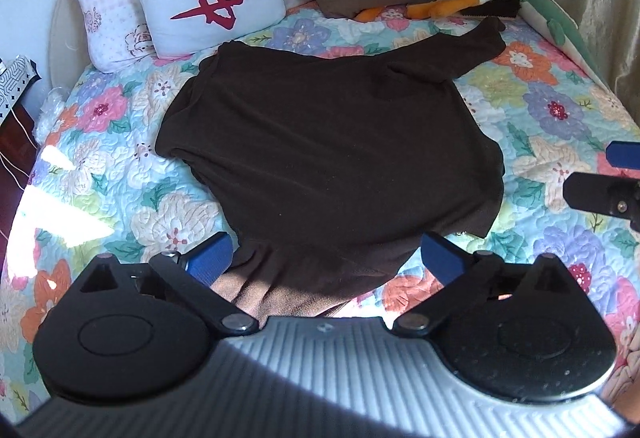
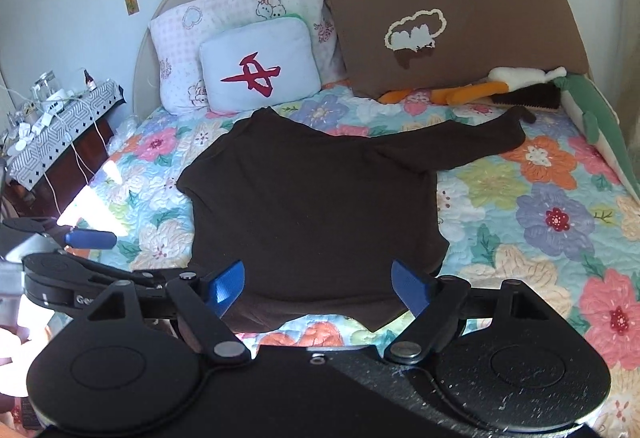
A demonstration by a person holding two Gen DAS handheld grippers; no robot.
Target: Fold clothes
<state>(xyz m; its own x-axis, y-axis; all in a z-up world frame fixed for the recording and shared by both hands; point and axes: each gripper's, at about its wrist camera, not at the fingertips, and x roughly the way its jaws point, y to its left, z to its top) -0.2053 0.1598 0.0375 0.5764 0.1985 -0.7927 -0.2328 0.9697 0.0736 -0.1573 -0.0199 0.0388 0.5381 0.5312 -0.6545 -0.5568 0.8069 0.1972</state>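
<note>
Both grippers, left gripper (image 1: 326, 258) and right gripper (image 2: 318, 288), hang released at the dark sweater's (image 1: 328, 142) near hem, its one spread sleeve (image 2: 472, 142) reaching far right, nearer the right.

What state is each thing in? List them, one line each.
Brown sweater: spread flat on the bed, one sleeve stretched out toward the plush toys, not yet folded.
Left hand-held gripper: open, over the sweater's near hem, gripping nothing.
Right hand-held gripper: open, over the near hem, gripping nothing.
Blue cushion: propped upright against the pink pillow.
</note>
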